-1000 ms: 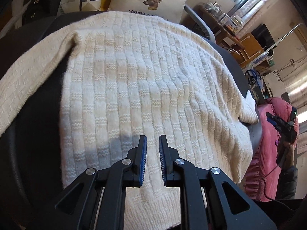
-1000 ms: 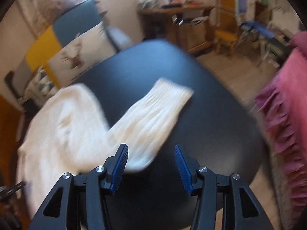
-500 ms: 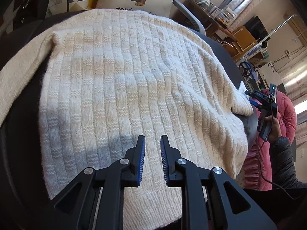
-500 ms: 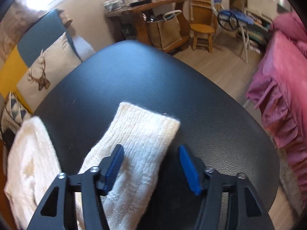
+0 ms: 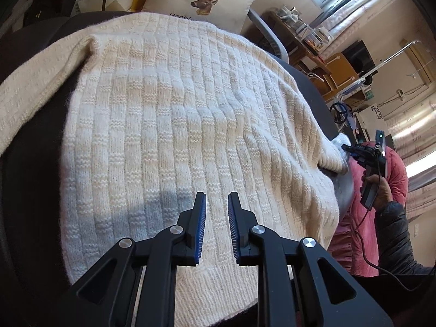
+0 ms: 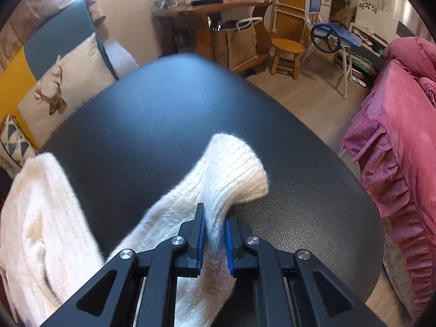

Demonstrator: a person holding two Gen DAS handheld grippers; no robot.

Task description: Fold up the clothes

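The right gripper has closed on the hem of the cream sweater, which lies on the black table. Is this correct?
Not quite. The right gripper is closing on the sleeve near its ribbed cuff, not on the hem, as the right wrist view shows. The rest holds: the cream sweater lies on the black table.

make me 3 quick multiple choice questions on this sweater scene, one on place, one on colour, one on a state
1. Where does the sweater lie?
A. on the black table
B. on the pink bed
C. on the floor

2. What colour are the pads on the tongs?
A. red
B. blue
C. green

3. What is between the right tongs?
A. nothing
B. the deer cushion
C. the sleeve

Answers:
1 A, the cream knit is spread over the dark tabletop.
2 B, blue pads line both pairs of fingers.
3 C, the jaws are closing on the sleeve near its cuff, while the left tongs have only a narrow, empty gap above the hem.
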